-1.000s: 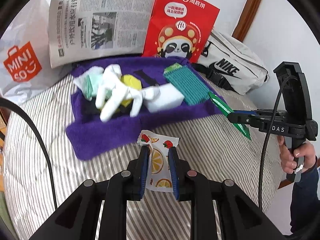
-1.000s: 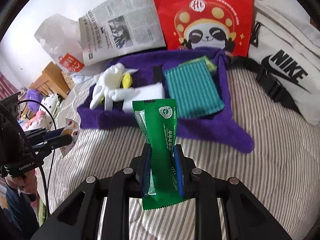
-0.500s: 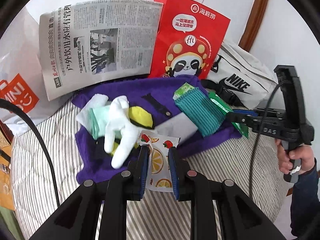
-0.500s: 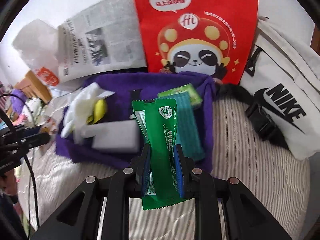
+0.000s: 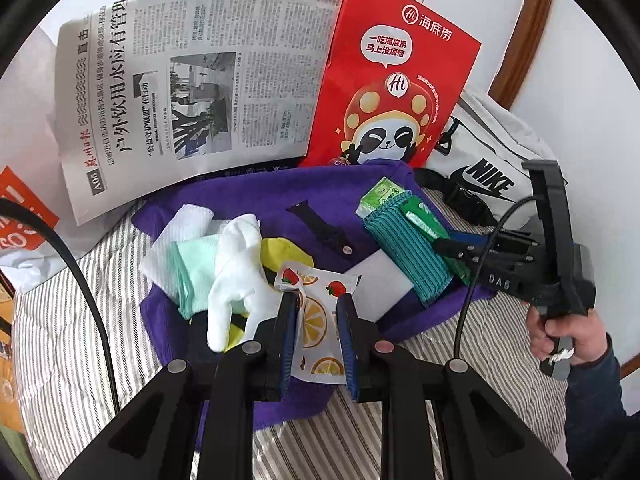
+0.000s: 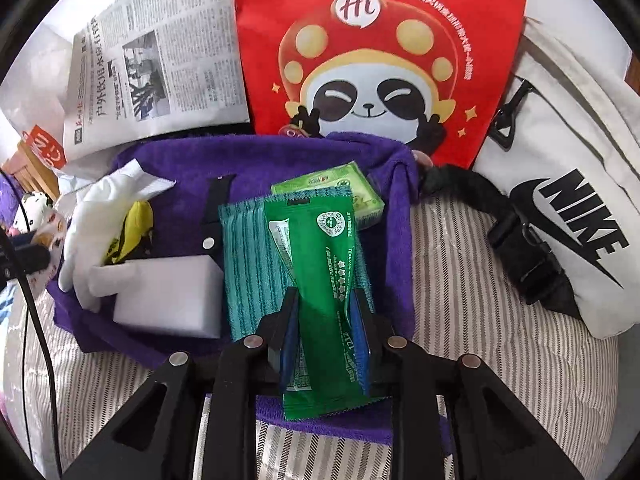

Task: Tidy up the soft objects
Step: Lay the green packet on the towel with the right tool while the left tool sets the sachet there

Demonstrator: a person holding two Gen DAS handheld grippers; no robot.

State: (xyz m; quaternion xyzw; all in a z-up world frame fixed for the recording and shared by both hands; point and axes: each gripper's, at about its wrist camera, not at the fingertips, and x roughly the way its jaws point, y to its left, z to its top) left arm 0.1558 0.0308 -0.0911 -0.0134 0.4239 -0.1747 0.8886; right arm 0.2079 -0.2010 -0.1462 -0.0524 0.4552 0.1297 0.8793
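Our left gripper [image 5: 318, 330] has its fingers [image 5: 289, 320] closed on a white fruit-print sachet [image 5: 316, 320], held just above the near edge of the purple towel [image 5: 248, 196]. Our right gripper [image 6: 325, 330] has a green sachet [image 6: 320, 280] between its fingers [image 6: 289, 328]; they are easing open, the blue pads at the packet's edges, and we cannot tell whether they have let go. The green sachet lies over the teal ribbed cloth [image 6: 248, 264], its top overlapping a light green tissue pack [image 6: 344, 184].

Just left of the fruit sachet a white glove [image 5: 236, 276] sprawls over a yellow cloth [image 5: 280, 252] and a mint sock [image 5: 192, 272], with a white rag [image 5: 180, 232] behind them. A white sponge block [image 6: 168, 300] sits beside the teal cloth, the glove's fingertips touching it. A black strap with a snap [image 6: 212, 216] lies on the towel behind the sponge.

The towel is spread on a striped bed cover [image 6: 480, 340]. Behind it lean a newspaper [image 5: 192, 92] and a red panda-print paper bag [image 6: 380, 52]. To the right rests a white Nike bag [image 6: 568, 184], its black buckle strap [image 6: 520, 248] trailing to the towel's corner. A white Miniso bag [image 5: 20, 216] shows at far left. In the left wrist view a hand [image 5: 568, 340] grips the right gripper's handle.
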